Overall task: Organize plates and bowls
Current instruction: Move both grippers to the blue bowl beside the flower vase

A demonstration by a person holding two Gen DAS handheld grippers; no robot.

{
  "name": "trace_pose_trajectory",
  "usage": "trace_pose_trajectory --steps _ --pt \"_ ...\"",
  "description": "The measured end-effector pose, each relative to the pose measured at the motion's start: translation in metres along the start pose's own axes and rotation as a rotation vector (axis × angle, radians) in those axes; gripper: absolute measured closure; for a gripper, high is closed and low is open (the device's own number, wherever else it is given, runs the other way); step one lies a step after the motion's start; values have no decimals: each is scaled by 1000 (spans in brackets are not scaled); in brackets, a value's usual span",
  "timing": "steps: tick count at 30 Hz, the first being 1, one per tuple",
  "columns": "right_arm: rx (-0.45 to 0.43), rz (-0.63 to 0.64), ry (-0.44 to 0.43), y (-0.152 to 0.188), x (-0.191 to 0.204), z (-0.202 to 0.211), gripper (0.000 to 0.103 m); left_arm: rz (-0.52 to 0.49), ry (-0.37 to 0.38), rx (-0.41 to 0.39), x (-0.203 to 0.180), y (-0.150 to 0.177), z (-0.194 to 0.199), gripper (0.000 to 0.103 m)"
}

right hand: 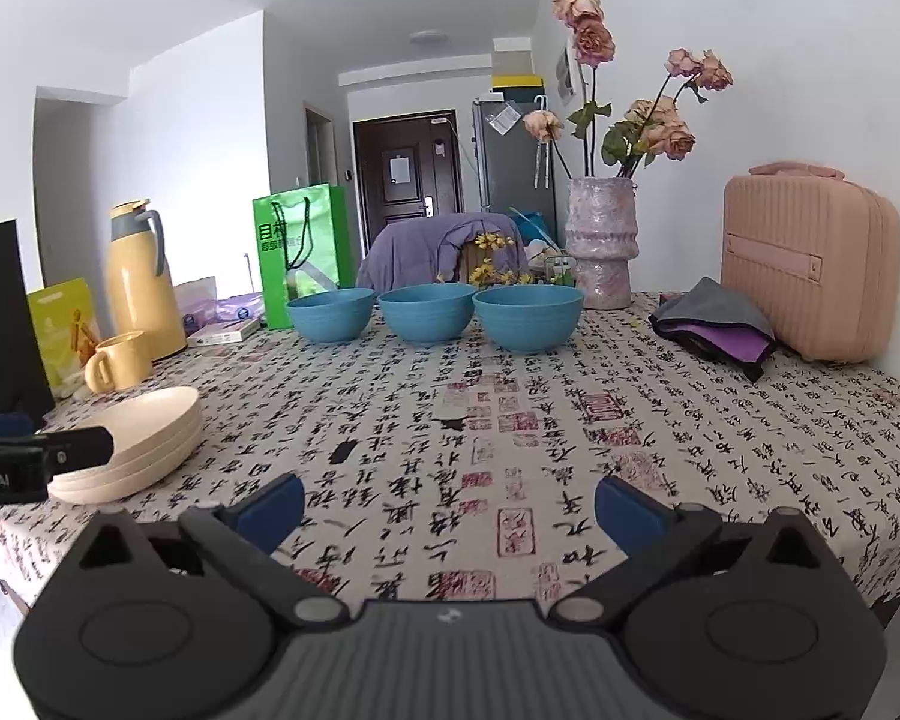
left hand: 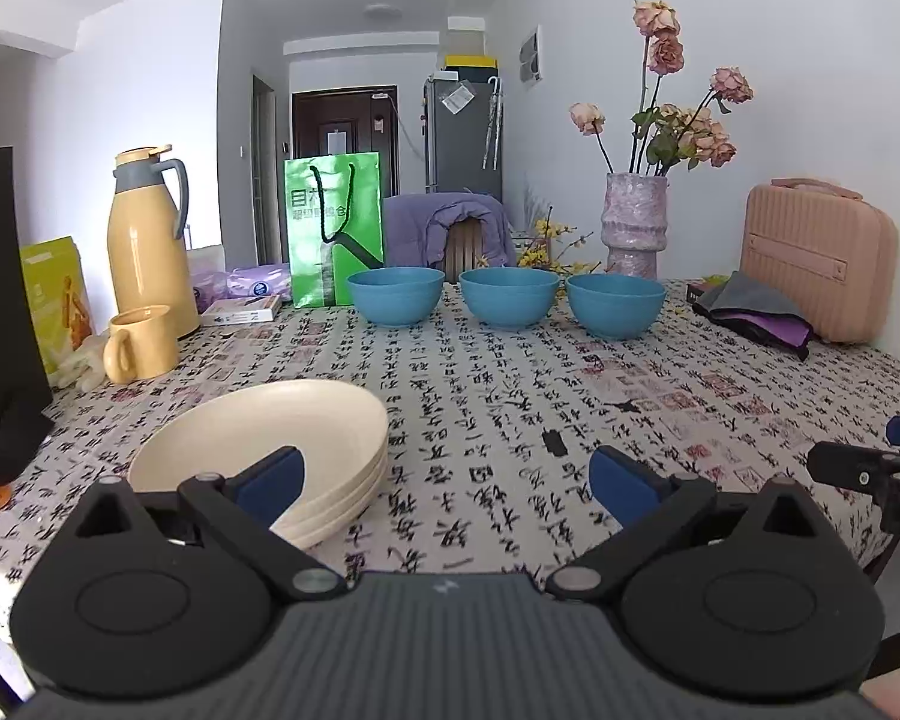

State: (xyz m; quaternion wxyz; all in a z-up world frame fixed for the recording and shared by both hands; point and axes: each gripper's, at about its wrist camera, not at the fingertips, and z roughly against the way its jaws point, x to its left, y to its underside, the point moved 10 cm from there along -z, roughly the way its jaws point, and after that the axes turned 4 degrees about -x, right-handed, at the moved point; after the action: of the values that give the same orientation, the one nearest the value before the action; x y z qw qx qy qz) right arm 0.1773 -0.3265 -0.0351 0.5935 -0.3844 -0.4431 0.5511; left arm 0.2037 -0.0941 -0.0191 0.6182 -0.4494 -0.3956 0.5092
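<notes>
My left tool (left hand: 444, 483) and right tool (right hand: 448, 504) gape apart, empty. Smooth cream plates (left hand: 282, 450) sit stacked lower left. Three round blue bowls (left hand: 508, 297) line up rim-up mid-frame.

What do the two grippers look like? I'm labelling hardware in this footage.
The left gripper and the right gripper match: black angular linkage arms, blue finger pads, silver pivot pins, round black housings beside a ribbed dark-grey body bearing a small white logo. The left gripper's side carries white lettering ending "obot.AI".
</notes>
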Motion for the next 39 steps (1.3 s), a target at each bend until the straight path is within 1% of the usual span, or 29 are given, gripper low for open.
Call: trace_pose_trajectory --steps 5,11,15,17,20,23,24,27,28,29,31,32,33,34,35,37,38,39 --pt "3 -5 13 -12 -13 -18 0 3 18 5 -8 -13 -23 0" --pt "3 -9 25 -35 -32 -49 0 13 57 22 -25 -34 -64 0" --pt "14 -31 12 -53 -47 -82 2 34 100 73 -40 -50 -103 0" --pt "33 -53 10 -62 -56 -102 4 43 126 98 -49 -59 -124 0" --pt "44 -75 -1 -79 -70 -131 8 65 157 137 -61 -76 -160 0" --pt "45 -66 -1 -100 -83 -159 11 97 186 181 -73 -91 -200 0" --pt "50 -62 -5 -106 -87 -170 13 109 191 204 -77 -96 -213 0" --pt "79 -64 -33 -125 -100 -204 19 142 243 256 -92 -111 -254 2" --pt "94 -65 -45 -131 -105 -217 23 154 243 273 -96 -116 -270 6" --pt "108 -68 -52 -136 -110 -230 24 164 245 288 -100 -120 -285 9" --pt "144 -92 -58 -145 -122 -258 30 189 239 320 -106 -128 -318 24" --pt "164 -111 -66 -148 -128 -273 32 203 237 338 -109 -130 -332 27" --pt "184 -130 -76 -151 -133 -287 37 218 241 361 -112 -132 -348 29" --pt "205 -147 -81 -153 -138 -302 41 226 251 381 -117 -132 -364 30" --pt "227 -164 -81 -154 -144 -317 42 216 264 395 -123 -131 -379 32" --pt "265 -190 -69 -155 -154 -347 46 181 250 406 -131 -128 -404 46" --pt "277 -201 -61 -155 -159 -359 47 167 243 416 -134 -126 -414 50" --pt "288 -216 -54 -155 -164 -372 51 165 234 432 -136 -122 -425 57"
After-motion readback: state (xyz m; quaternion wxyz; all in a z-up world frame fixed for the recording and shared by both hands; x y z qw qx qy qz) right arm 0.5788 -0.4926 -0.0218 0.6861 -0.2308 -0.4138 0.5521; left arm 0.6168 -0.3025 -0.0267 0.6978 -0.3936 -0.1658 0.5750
